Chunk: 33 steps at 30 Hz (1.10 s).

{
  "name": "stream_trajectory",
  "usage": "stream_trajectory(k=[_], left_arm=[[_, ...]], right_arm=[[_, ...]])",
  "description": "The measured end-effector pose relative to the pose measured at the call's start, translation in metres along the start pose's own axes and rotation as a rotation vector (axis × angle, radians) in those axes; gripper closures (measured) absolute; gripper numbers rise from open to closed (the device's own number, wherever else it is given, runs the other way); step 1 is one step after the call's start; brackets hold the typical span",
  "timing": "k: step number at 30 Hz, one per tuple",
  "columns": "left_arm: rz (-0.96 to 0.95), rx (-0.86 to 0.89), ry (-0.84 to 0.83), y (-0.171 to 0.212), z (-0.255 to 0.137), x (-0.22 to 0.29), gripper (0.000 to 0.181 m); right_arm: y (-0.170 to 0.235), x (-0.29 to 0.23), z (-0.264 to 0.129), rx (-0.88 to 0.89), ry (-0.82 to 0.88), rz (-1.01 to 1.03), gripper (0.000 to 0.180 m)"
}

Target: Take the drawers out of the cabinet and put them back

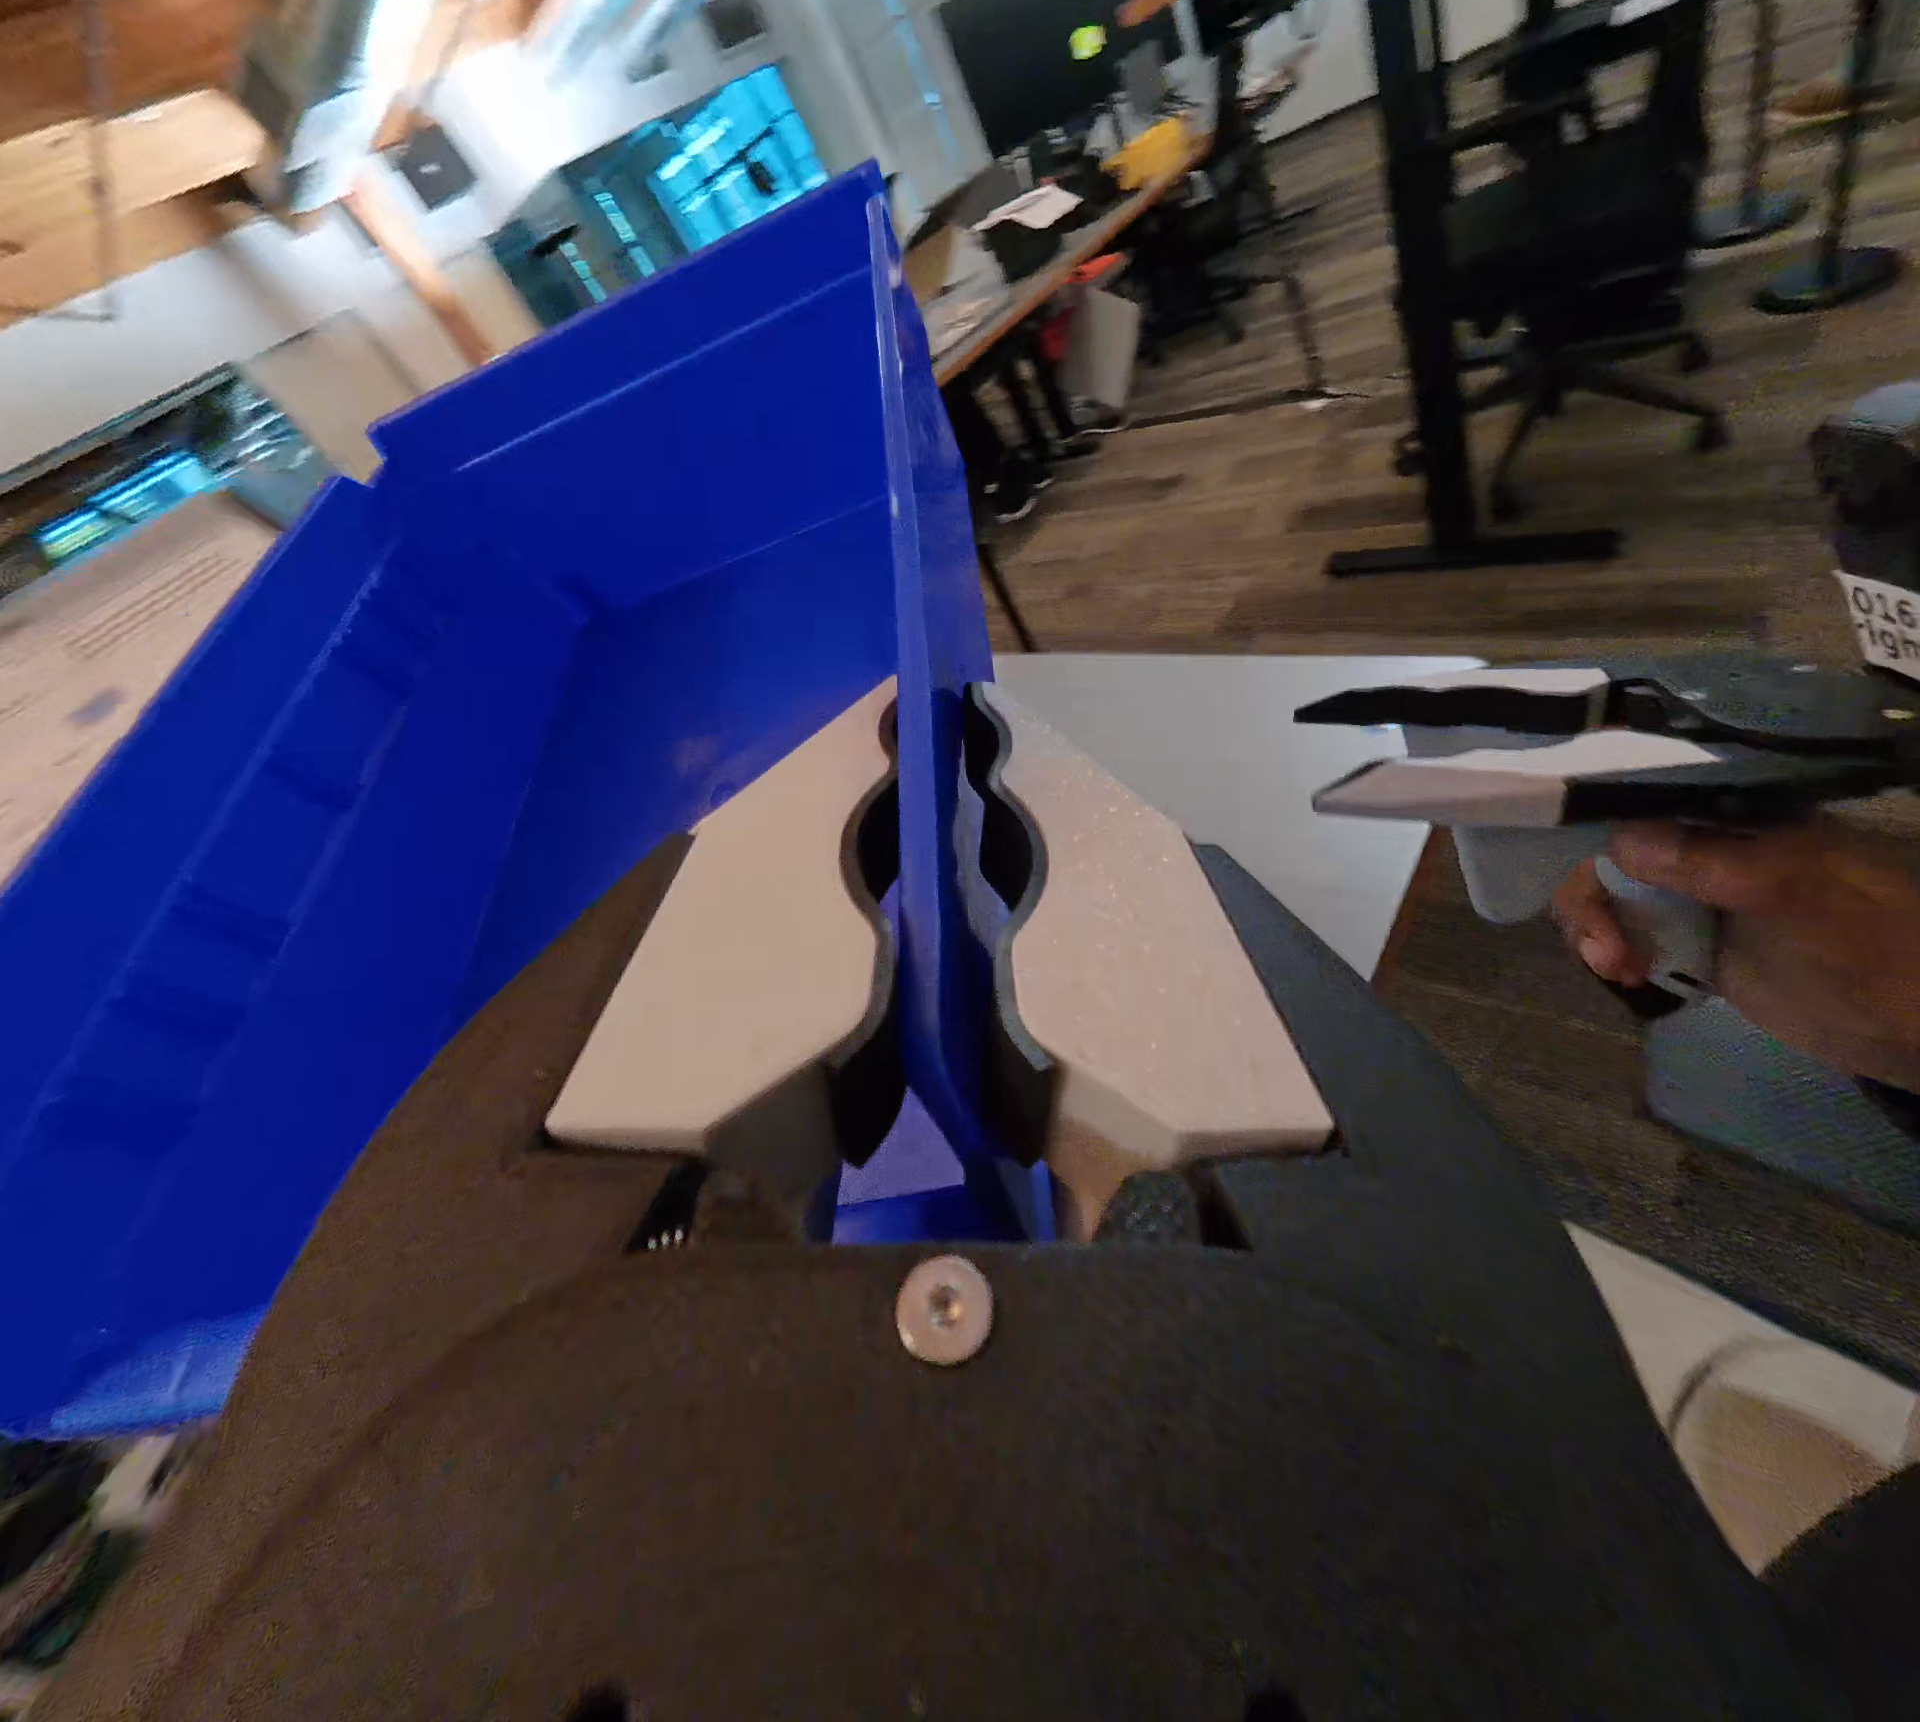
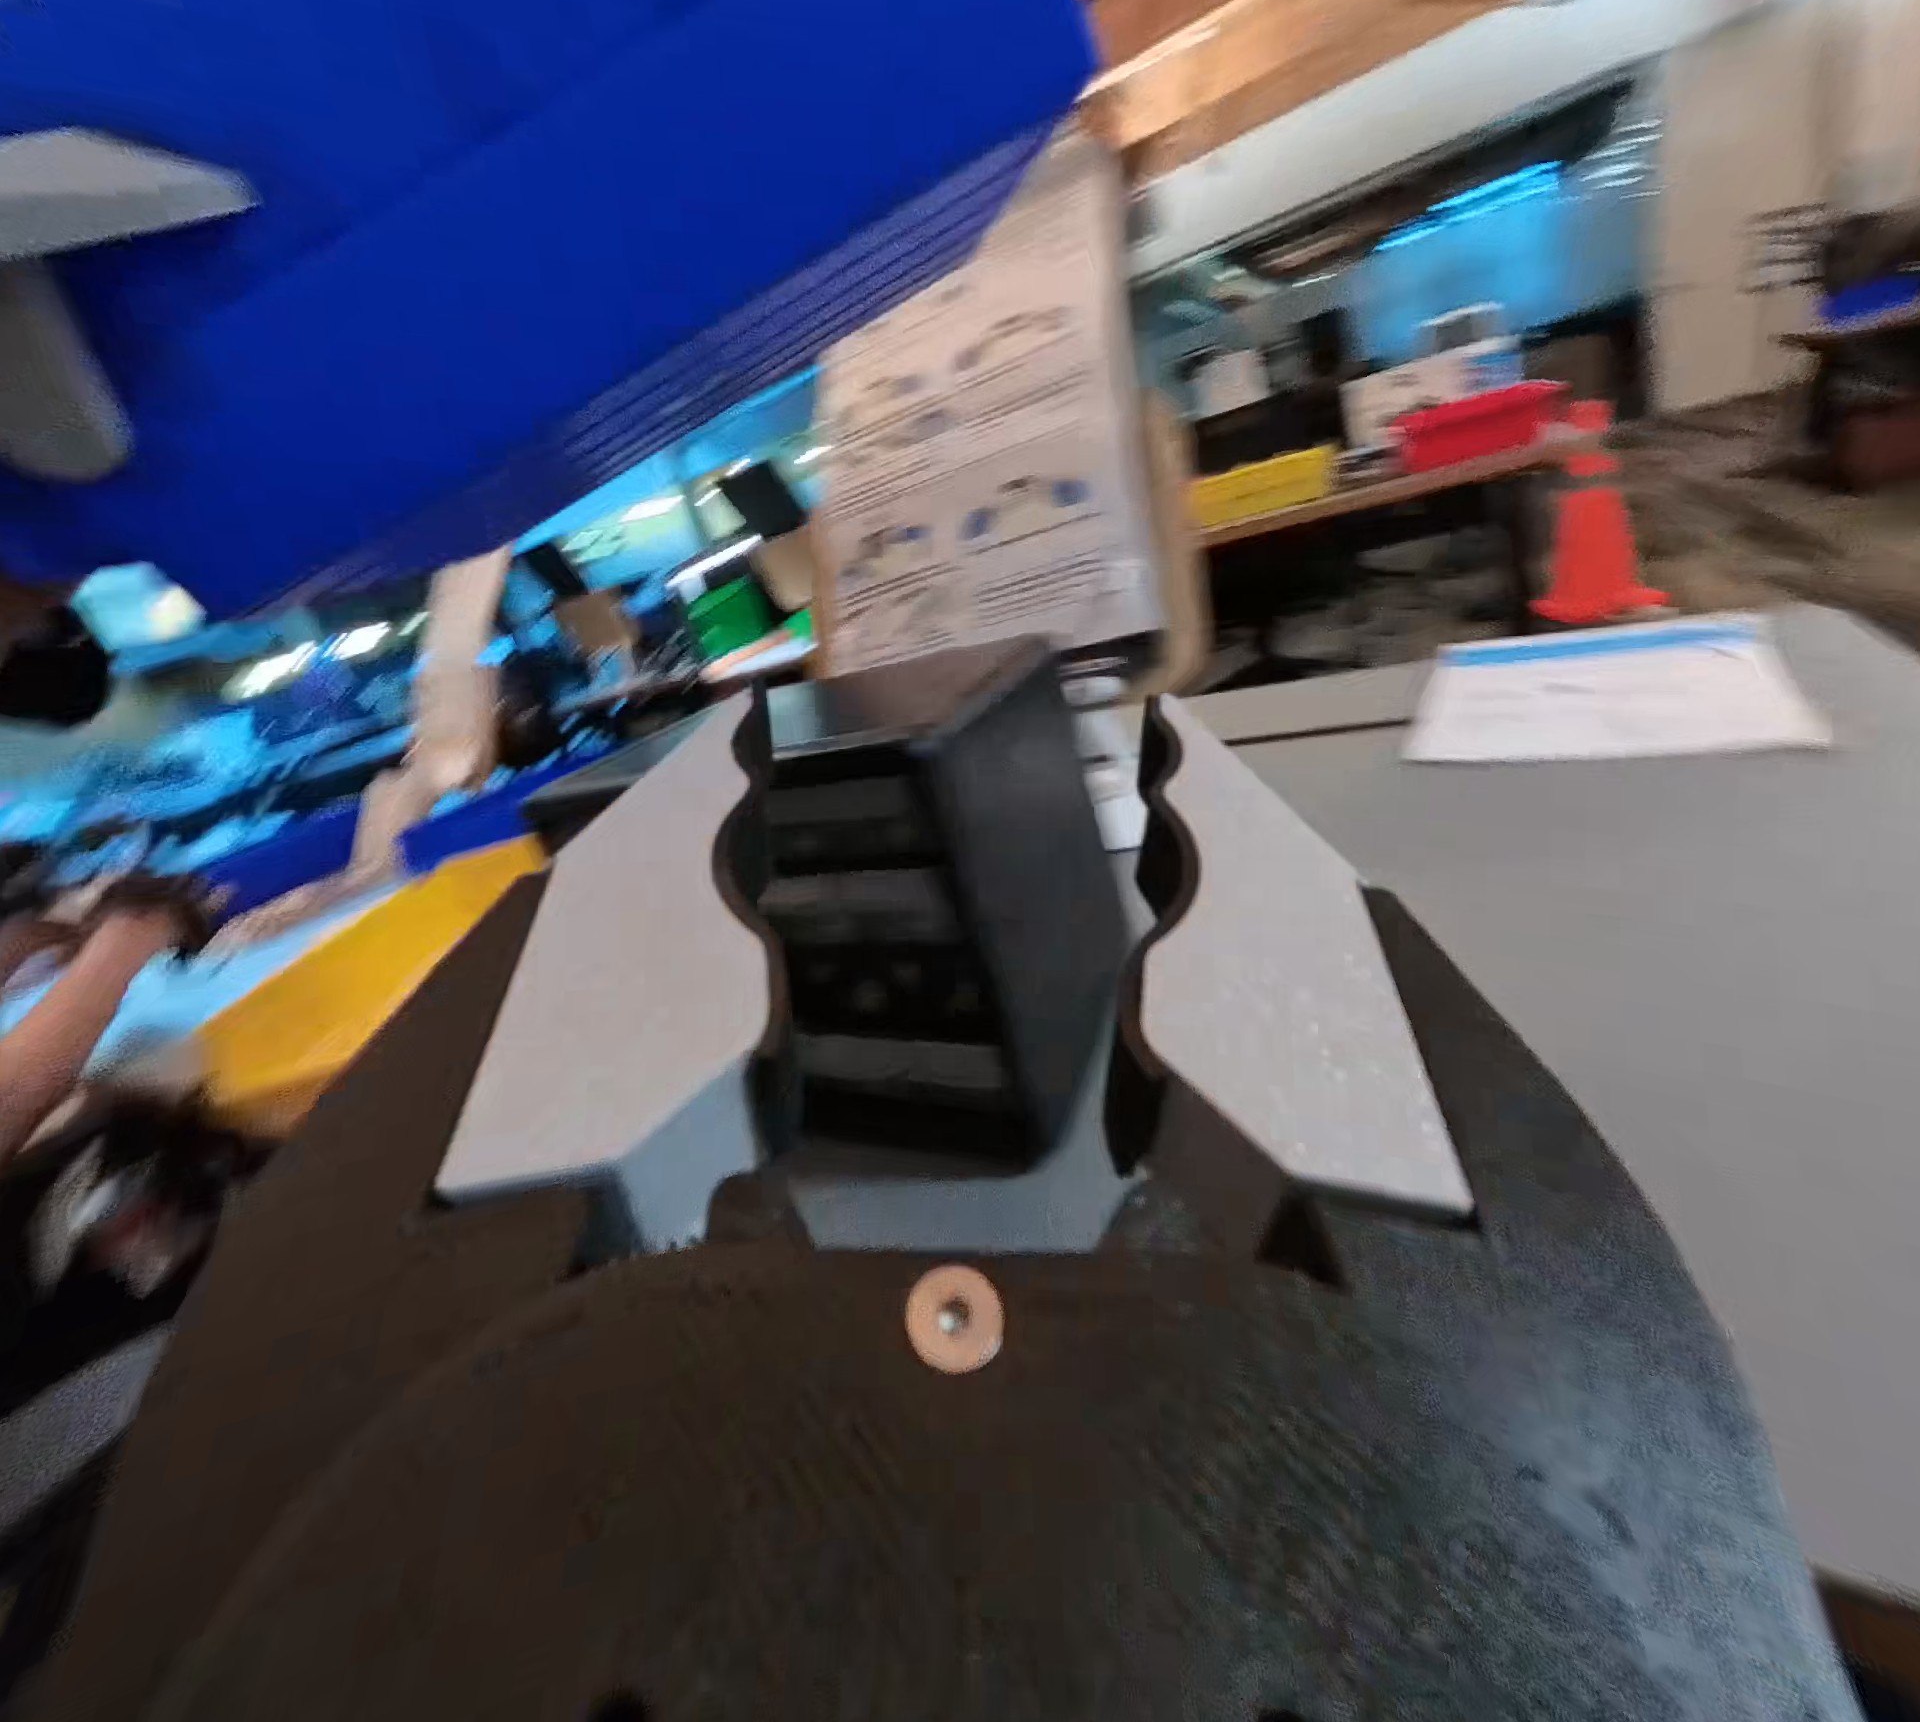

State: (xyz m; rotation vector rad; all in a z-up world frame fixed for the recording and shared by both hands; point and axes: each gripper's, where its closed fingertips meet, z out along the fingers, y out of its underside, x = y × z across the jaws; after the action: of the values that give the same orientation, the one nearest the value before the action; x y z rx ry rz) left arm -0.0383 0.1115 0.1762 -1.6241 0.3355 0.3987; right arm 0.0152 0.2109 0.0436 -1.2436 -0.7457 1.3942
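Observation:
My left gripper point(image 1: 930, 706) is shut on the thin side wall of a blue drawer point(image 1: 436, 737) and holds it tilted in the air, its open inside facing the camera. In the right wrist view the drawer point(image 2: 520, 166) hangs at the upper left, above a black cabinet point(image 2: 935, 924) with empty slots standing on the grey table point(image 2: 1558, 945). My right gripper point(image 2: 951, 716) is open and empty, with the cabinet showing between its fingers. It also shows in the left wrist view point(image 1: 1311, 760), to the right of the drawer, held by a hand.
A yellow drawer point(image 2: 343, 997) and another blue piece point(image 2: 468, 831) lie left of the cabinet. A cardboard board with an instruction sheet point(image 2: 977, 467) stands behind it. A paper sheet point(image 2: 1610, 696) lies on the table at the right. An orange cone point(image 2: 1590, 529) and desks stand beyond.

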Motion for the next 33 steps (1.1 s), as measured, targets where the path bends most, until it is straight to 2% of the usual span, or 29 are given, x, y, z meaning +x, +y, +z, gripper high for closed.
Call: stream_trajectory(k=[3, 6, 8, 13, 17, 21, 33], left_arm=[[0.005, 0.005, 0.114, -0.007, 0.074, 0.056, 0.177], [-0.014, -0.017, 0.203, 0.008, 0.141, 0.106, 0.178], [-0.026, -0.051, 0.24, 0.029, 0.181, 0.134, 0.178], [-0.053, -0.159, 0.278, 0.105, 0.254, 0.18, 0.177], [-0.075, -0.196, 0.265, 0.158, 0.284, 0.191, 0.177], [-0.11, -0.241, 0.227, 0.19, 0.3, 0.185, 0.178], [-0.13, -0.272, 0.157, 0.229, 0.332, 0.187, 0.176]], right_arm=[[-0.017, 0.097, -0.045, 0.137, 0.2, 0.091, 0.11], [-0.02, 0.163, -0.076, 0.154, 0.378, 0.117, 0.104], [-0.02, 0.186, -0.091, 0.176, 0.461, 0.116, 0.103], [-0.023, 0.195, -0.102, 0.202, 0.483, 0.135, 0.103], [-0.023, 0.19, -0.098, 0.177, 0.466, 0.103, 0.103], [-0.01, 0.188, -0.088, 0.121, 0.451, 0.086, 0.104], [0.028, 0.203, -0.077, -0.009, 0.464, 0.098, 0.11]])
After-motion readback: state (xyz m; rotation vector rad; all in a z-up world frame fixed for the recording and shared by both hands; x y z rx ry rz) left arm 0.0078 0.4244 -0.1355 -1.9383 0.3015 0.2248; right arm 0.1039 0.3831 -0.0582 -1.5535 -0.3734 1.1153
